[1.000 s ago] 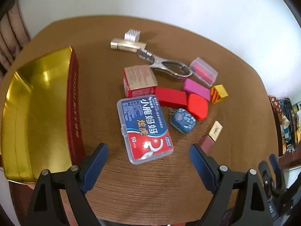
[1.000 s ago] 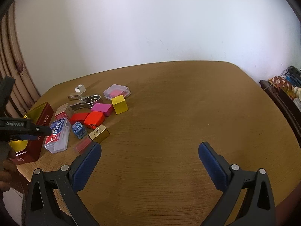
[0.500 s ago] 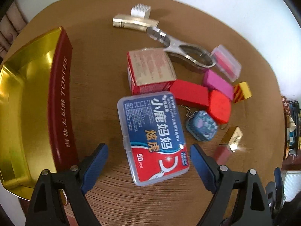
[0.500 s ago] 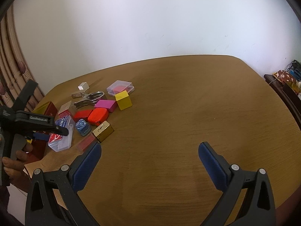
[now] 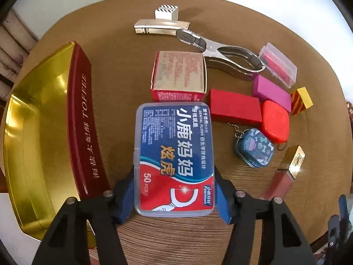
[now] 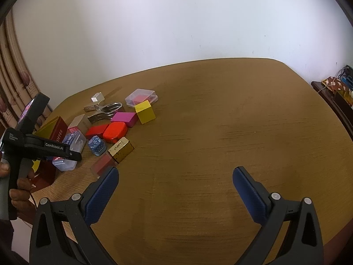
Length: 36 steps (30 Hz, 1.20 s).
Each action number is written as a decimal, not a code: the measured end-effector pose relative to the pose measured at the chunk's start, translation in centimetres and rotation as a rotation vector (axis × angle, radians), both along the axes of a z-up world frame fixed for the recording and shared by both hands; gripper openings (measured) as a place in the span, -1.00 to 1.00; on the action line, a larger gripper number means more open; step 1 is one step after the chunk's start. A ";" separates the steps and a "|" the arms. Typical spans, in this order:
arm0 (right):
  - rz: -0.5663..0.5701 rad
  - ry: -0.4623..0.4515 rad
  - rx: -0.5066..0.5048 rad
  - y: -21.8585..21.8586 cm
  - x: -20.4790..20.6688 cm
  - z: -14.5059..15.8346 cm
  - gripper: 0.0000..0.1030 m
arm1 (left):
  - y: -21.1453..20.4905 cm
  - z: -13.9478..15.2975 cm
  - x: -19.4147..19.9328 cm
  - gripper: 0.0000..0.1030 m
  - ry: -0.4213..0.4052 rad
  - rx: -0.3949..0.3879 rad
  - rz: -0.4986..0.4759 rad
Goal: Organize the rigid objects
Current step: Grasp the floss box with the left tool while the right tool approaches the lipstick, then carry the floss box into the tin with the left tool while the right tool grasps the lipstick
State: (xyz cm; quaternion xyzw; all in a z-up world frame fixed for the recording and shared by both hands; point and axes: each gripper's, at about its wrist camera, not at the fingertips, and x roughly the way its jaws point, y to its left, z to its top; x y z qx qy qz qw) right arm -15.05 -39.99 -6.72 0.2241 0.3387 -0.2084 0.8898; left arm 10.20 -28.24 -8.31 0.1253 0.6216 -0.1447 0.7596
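My left gripper (image 5: 174, 195) is shut on a clear dental floss box (image 5: 174, 154) with a blue and red label, its blue pads against the box's two long sides. The box lies on the brown table, right of a gold and red toffee tin (image 5: 39, 132). The box (image 6: 71, 148) and the left gripper also show in the right wrist view. My right gripper (image 6: 175, 194) is open and empty over bare table, right of the pile.
Beyond the box lie a red carton (image 5: 178, 75), red block (image 5: 233, 107), red case (image 5: 274, 121), pink block (image 5: 271, 92), yellow cube (image 5: 301, 100), blue tin (image 5: 256, 148), gold lipstick (image 5: 284, 174), metal clamp (image 5: 222, 53), clear case (image 5: 278, 65), lighter (image 5: 161, 27).
My left gripper moved forward and down to the floss box and closed its pads on the box's sides. The right gripper stayed open and shifted only slightly.
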 end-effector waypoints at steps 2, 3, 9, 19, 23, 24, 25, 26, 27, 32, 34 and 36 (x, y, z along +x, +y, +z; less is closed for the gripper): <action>0.000 -0.002 -0.002 0.0 0.0 0.1 1.00 | 0.0 0.1 -0.1 0.20 -0.010 -0.005 -0.011; 0.001 -0.002 -0.003 0.0 -0.1 0.2 1.00 | 0.1 0.4 0.0 0.20 -0.014 -0.016 -0.007; 0.009 -0.006 -0.008 0.1 0.0 0.4 1.00 | 1.8 4.2 -2.2 0.20 -0.100 -0.058 -0.049; 0.113 -0.003 0.062 2.8 2.9 1.2 1.00 | 4.3 9.4 -5.1 0.20 -0.186 -0.166 -0.037; 0.125 0.073 0.010 4.5 6.1 1.6 0.91 | 7.2 10.4 -5.6 0.20 -0.192 -0.195 0.004; 0.118 0.095 0.003 4.8 6.9 1.6 0.84 | 8.2 10.7 -5.7 0.20 -0.199 -0.201 0.016; 0.115 0.105 0.015 4.8 7.4 1.5 0.63 | 8.9 11.0 -5.8 0.20 -0.207 -0.203 0.025; 0.114 0.122 0.041 4.8 8.0 1.3 0.46 | 9.7 11.2 -5.8 0.20 -0.215 -0.205 0.034; 0.113 0.146 0.061 4.8 8.6 1.0 0.42 | 10.5 11.5 -5.8 0.20 -0.223 -0.207 0.045; 0.071 0.232 0.149 4.6 10.7 -0.6 0.41 | 13.6 12.1 -5.4 0.20 -0.238 -0.226 0.087; 0.074 0.245 0.143 4.9 11.4 -0.8 0.40 | 14.7 12.0 -5.1 0.20 -0.238 -0.235 0.103; 0.067 0.282 0.156 4.8 12.2 -1.4 0.40 | 15.7 12.0 -4.8 0.20 -0.233 -0.245 0.114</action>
